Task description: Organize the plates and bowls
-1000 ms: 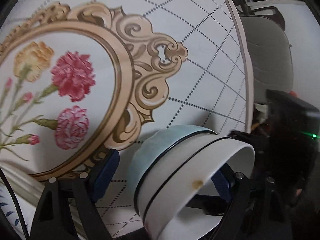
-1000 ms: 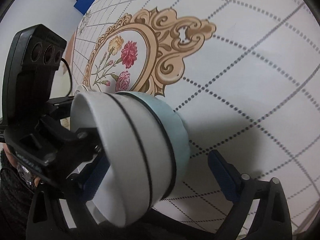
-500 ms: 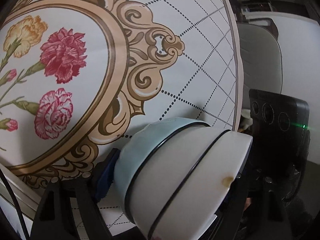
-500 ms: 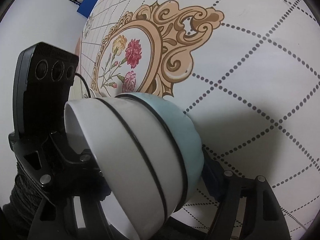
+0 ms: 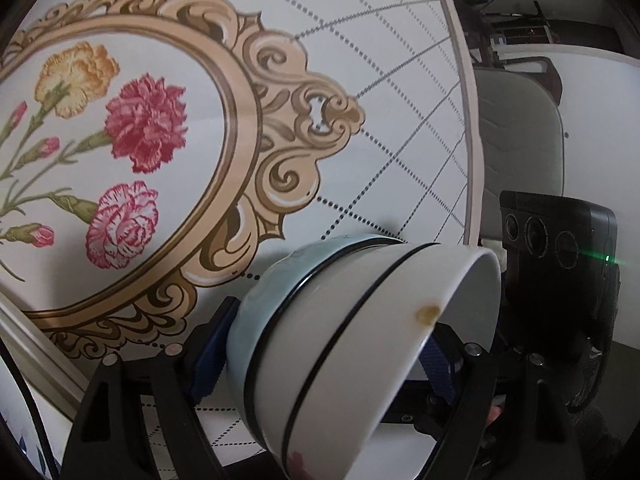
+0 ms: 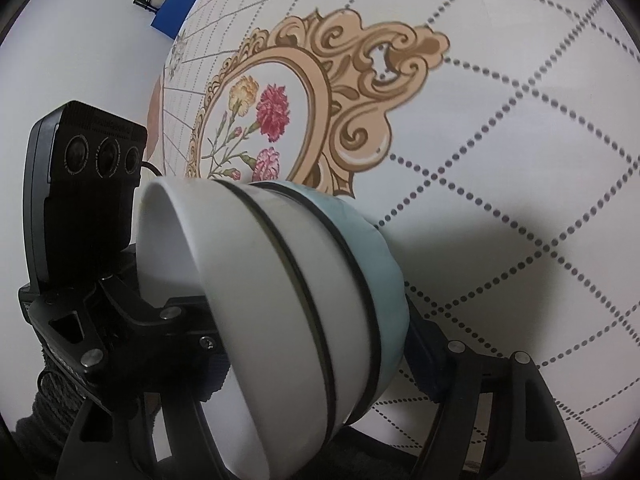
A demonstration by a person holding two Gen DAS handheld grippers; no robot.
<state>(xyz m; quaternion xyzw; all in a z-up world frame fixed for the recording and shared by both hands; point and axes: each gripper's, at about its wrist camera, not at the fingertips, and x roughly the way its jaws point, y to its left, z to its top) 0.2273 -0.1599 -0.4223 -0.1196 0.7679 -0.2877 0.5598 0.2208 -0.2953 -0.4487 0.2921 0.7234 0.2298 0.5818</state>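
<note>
A stack of nested bowls, white with black rims over a pale blue one (image 5: 340, 344), is held on its side above the table. It also shows in the right wrist view (image 6: 288, 312). My left gripper (image 5: 320, 364) is shut on the stack from both sides. My right gripper (image 6: 304, 344) is shut on the same stack, with its blue pad (image 6: 424, 356) against the blue bowl. Each gripper's black camera body shows in the other's view. The white bowl has a small brown spot (image 5: 427, 313) near its rim.
The round table wears a white cloth (image 5: 360, 60) with a dotted grid and a gold-framed flower print (image 5: 132, 148). A grey chair (image 5: 520, 136) stands past the table's right edge. A plate rim (image 5: 16, 412) shows at the lower left. A blue box (image 6: 176, 20) lies on the far floor.
The bowl stack has stayed clamped between both grippers and has shifted slightly over the cloth. Both grippers moved together with it.
</note>
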